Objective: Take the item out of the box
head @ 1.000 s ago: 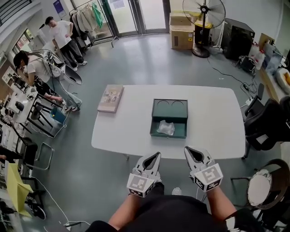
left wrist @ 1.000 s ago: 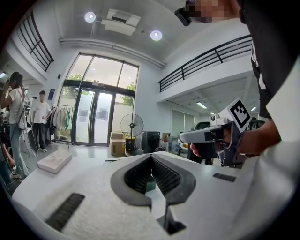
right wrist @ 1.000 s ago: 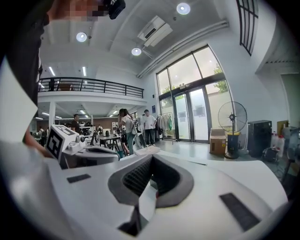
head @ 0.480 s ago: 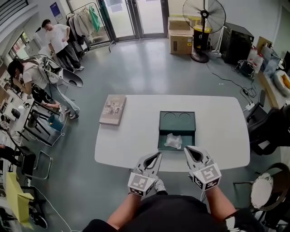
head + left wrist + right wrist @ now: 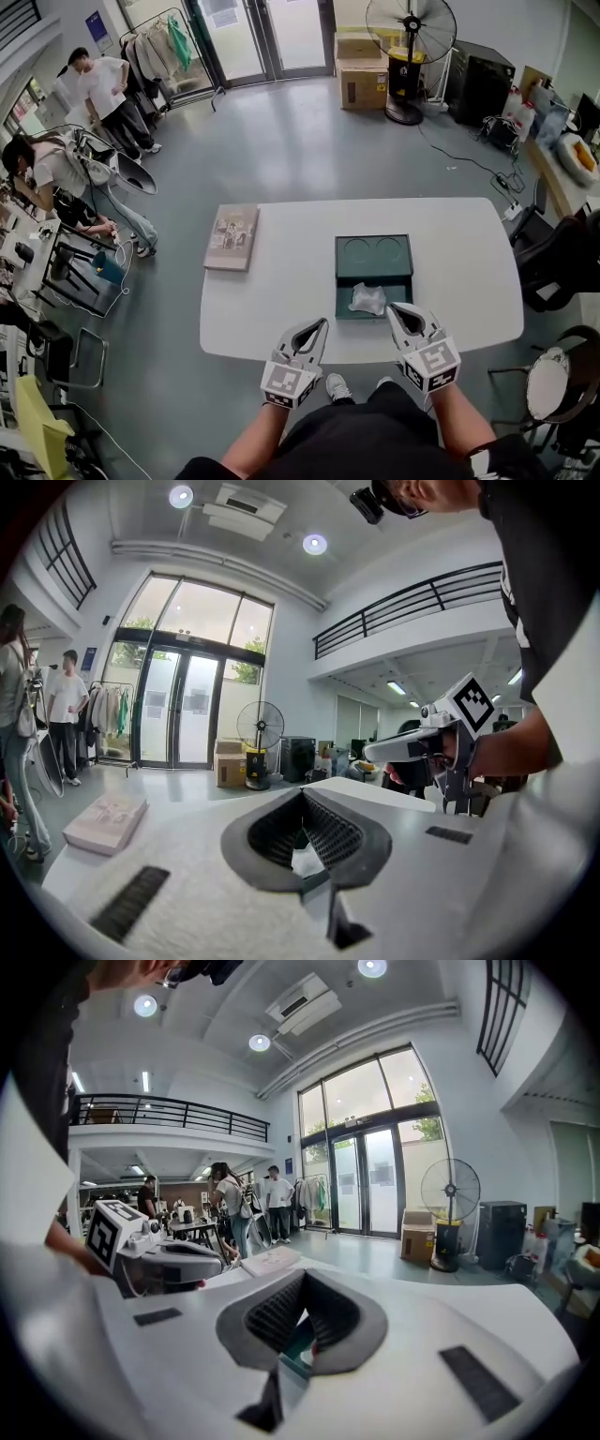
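Note:
A dark green box (image 5: pixel 374 258) lies open on the white table (image 5: pixel 281 300); its raised lid shows two round hollows. In the near half of the box lies a crumpled whitish item (image 5: pixel 367 300). My left gripper (image 5: pixel 320 325) hovers over the table's front edge, left of the box, with its jaws together and nothing in them. My right gripper (image 5: pixel 397 310) is shut and empty, its tip just at the box's near right corner. In the left gripper view the jaws (image 5: pixel 302 794) meet, and the right gripper (image 5: pixel 422 745) shows beside them. The right gripper view looks past its jaws (image 5: pixel 305 1275) at a bit of green box (image 5: pixel 298 1340).
A book (image 5: pixel 232 237) lies at the table's left end. Office chairs (image 5: pixel 553 258) stand to the right. A floor fan (image 5: pixel 410 37) and cardboard boxes (image 5: pixel 361 70) are beyond the table. People (image 5: pixel 56 169) and desks fill the left side.
The person has stepped closer to the table. Both grippers, earlier short of the edge, now reach over it, and the right one has come up to the box.

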A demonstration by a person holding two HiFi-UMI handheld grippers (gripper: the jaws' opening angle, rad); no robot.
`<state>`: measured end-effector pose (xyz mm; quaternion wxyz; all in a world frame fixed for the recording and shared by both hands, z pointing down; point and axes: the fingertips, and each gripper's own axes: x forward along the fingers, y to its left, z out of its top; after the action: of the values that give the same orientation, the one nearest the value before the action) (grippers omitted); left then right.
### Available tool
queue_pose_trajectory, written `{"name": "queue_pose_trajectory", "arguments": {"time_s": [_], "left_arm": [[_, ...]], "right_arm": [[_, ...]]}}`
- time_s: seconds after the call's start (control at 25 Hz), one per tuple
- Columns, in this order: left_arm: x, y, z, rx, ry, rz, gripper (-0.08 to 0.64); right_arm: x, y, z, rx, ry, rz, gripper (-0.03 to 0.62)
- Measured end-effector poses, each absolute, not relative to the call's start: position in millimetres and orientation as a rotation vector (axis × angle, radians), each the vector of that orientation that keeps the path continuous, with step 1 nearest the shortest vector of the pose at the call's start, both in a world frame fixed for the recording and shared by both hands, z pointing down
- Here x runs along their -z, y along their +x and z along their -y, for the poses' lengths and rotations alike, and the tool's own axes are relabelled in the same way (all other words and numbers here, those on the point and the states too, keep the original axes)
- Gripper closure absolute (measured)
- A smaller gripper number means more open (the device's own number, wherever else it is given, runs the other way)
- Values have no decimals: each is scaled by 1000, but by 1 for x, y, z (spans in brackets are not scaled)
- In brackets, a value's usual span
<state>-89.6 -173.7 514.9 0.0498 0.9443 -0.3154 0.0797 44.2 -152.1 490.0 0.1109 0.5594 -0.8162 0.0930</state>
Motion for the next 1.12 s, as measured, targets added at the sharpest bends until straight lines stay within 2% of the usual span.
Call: {"name": "queue_pose_trajectory", "arguments": {"time_s": [0.4,0.68,1.12], "left_arm": [[-540,-76,189,-304,2821,977,548],[-551,-68,207,-323,2775,1056,548],[-571,-67,210,-366,2652,1150,548]], "right_arm": [[-542,51,182,-279,1403,2326,583],[-580,49,203,-312,1181,2314,434],[-651,55,222,-265,801,2183,363]]}}
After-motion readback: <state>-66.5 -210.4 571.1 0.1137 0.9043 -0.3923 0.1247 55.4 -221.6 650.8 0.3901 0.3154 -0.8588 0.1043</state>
